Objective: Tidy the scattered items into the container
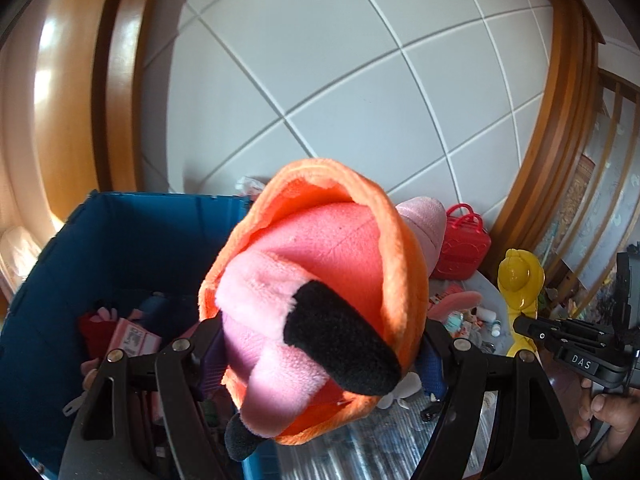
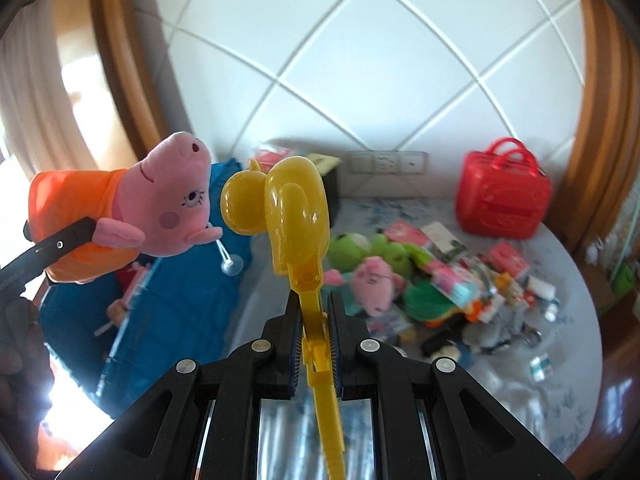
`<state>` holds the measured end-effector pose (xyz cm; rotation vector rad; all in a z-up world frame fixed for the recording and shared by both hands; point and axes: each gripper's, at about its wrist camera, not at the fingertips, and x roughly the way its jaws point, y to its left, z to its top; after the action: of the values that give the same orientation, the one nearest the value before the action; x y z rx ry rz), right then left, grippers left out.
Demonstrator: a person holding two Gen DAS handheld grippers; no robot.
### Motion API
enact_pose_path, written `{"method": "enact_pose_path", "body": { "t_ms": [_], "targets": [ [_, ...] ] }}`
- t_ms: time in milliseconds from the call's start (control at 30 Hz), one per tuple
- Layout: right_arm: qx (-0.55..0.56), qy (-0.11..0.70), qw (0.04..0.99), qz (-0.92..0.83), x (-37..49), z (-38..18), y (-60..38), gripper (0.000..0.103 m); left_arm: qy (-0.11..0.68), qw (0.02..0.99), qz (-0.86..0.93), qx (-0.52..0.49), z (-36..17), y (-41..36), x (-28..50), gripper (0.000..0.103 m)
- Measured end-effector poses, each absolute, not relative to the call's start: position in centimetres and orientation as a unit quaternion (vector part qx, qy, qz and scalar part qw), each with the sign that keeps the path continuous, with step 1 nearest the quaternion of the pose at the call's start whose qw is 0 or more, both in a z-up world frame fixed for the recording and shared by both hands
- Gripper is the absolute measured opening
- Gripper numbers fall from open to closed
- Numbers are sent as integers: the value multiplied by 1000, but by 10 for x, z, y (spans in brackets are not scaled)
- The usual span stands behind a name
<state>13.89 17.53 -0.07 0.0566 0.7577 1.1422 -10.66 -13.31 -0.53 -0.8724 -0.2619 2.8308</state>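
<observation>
My left gripper point(image 1: 320, 356) is shut on a plush pig in an orange dress point(image 1: 320, 264), whose pink legs and black feet point at the camera. The pig hangs over the near right edge of the blue container point(image 1: 120, 240), which holds several items. In the right wrist view the same plush pig point(image 2: 168, 200) is at the left, with one left finger point(image 2: 60, 245) against its dress, above the blue container point(image 2: 180, 304). My right gripper point(image 2: 314, 312) is shut on the handle of a yellow duck-shaped clamp toy point(image 2: 296, 208), held upright. That yellow toy point(image 1: 520, 280) and the right gripper point(image 1: 528, 326) show at the right of the left wrist view.
A red toy case point(image 2: 504, 196) stands at the back right on a pale patterned surface point(image 2: 540, 392). A pile of toys lies in front of it, among them a green frog plush point(image 2: 360, 250) and a small pink pig point(image 2: 376, 280). Wall sockets point(image 2: 386, 162) sit behind. A hand point(image 1: 612, 412) grips the right tool.
</observation>
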Motion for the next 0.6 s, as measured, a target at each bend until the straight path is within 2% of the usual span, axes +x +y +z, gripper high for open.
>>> {"method": "enact_pose_path", "body": {
  "t_ms": [600],
  "targets": [
    [-23, 295, 687, 664, 28, 75, 290, 12, -115, -1, 957, -266, 5, -256, -81, 76]
  ]
}}
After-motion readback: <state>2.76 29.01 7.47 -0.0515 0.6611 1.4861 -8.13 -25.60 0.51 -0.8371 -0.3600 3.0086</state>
